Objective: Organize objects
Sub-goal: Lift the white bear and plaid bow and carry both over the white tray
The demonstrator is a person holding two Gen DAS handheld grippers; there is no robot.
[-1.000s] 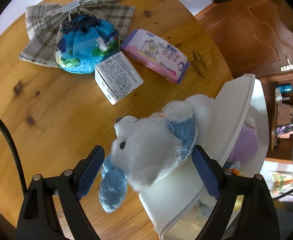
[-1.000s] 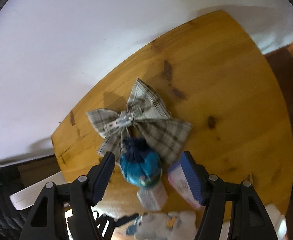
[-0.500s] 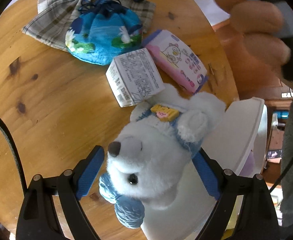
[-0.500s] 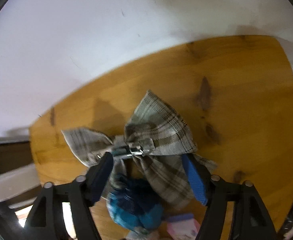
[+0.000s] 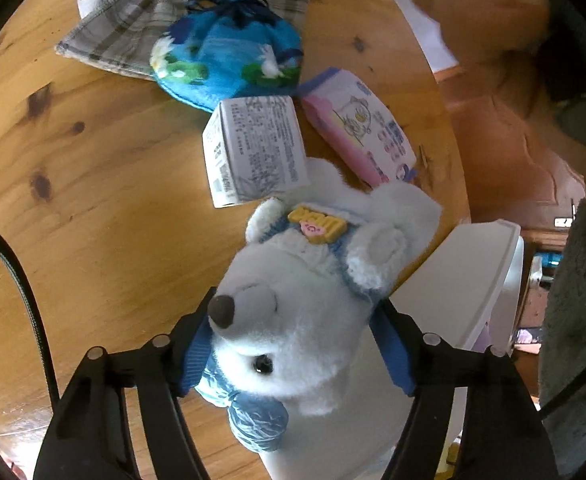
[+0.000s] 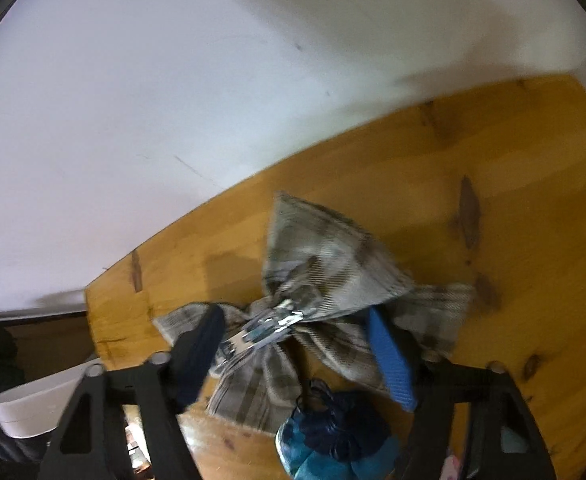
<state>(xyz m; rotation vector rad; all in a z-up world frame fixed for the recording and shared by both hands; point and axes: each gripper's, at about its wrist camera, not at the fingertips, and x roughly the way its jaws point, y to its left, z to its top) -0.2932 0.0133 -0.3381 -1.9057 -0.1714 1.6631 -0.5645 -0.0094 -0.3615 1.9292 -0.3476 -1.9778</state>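
Wooden table [image 5: 93, 168] carries everything; white bin [image 5: 473, 280] sits at its edge. Left gripper [image 5: 293, 344] closing on the plush bear [image 5: 293, 320], pads against its head, bear over the table edge by the bin. Right gripper [image 6: 293, 344] closing around the plaid bow [image 6: 325, 276], pads not clearly pressing yet. Risks: soft fur squashes and the bear slips out; the bow's metal clip [image 6: 269, 326] skids, or fabric drags the blue pouch [image 6: 333, 440].

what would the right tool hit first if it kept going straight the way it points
Most likely the plaid fabric bow: its metal clip lies between the closing fingers of the right tool, just ahead of the tips. The wooden table is directly beneath it. Blur makes the remaining gap hard to judge.
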